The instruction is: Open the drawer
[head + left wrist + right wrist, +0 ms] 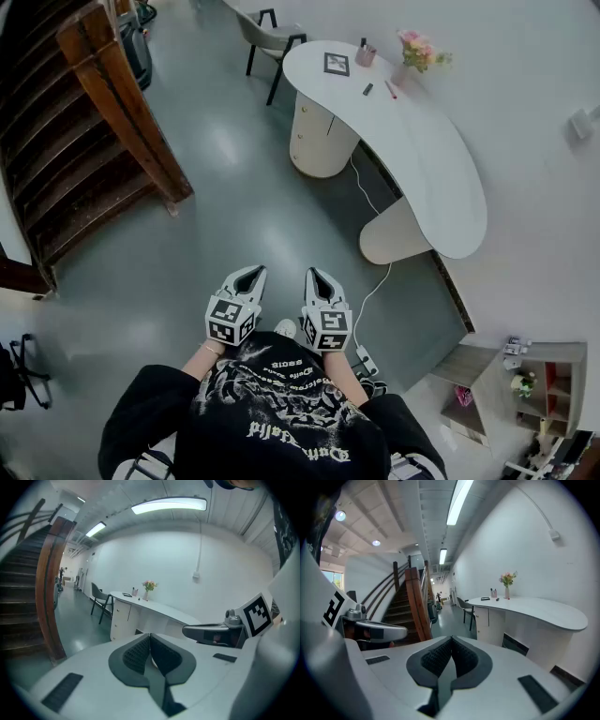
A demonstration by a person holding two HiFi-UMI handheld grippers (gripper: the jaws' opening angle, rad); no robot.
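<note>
A white curved desk (441, 178) stands along the wall. Its rounded drawer unit (317, 136) is under the far end, and the drawers look shut. That unit also shows far off as the drawer unit (120, 617) in the left gripper view and the drawer unit (483, 618) in the right gripper view. I hold both grippers close to my body, well short of the desk. The left gripper (247, 278) (150, 638) is shut with nothing between its pads. The right gripper (319, 281) (451, 641) is shut and empty too.
A wooden staircase (84, 141) rises on the left. A chair (267, 36) stands past the desk's far end. Flowers (419, 49) and small items sit on the desk. A cable and a power strip (364, 360) lie on the floor, with a low shelf (530, 384) at the right.
</note>
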